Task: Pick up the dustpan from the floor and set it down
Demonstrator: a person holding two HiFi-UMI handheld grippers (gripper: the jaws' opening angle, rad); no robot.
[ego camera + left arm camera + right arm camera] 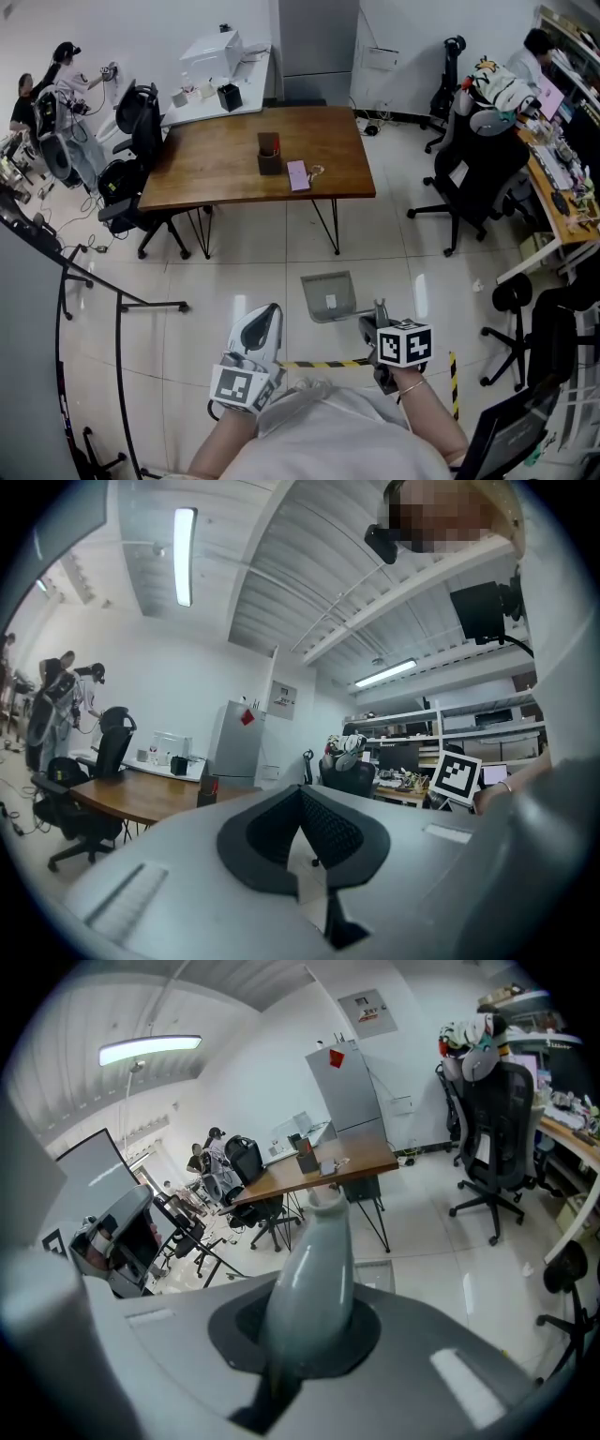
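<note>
The grey dustpan (328,295) sits in front of me with its flat pan towards the table. My right gripper (373,328) is shut on its handle (379,314). In the right gripper view the tapered grey handle (314,1269) stands out from between the jaws, and a corner of the pan (377,1275) shows beyond it. Whether the pan touches the floor I cannot tell. My left gripper (267,321) hovers to the left of the dustpan, apart from it. Its jaws (305,855) are shut with nothing between them.
A wooden table (216,159) with small items stands beyond the dustpan. Black office chairs (473,178) crowd the right side, with more chairs (131,187) at the left. A black tube rack (120,309) stands at the left. Yellow-black tape (323,363) marks the floor near my body.
</note>
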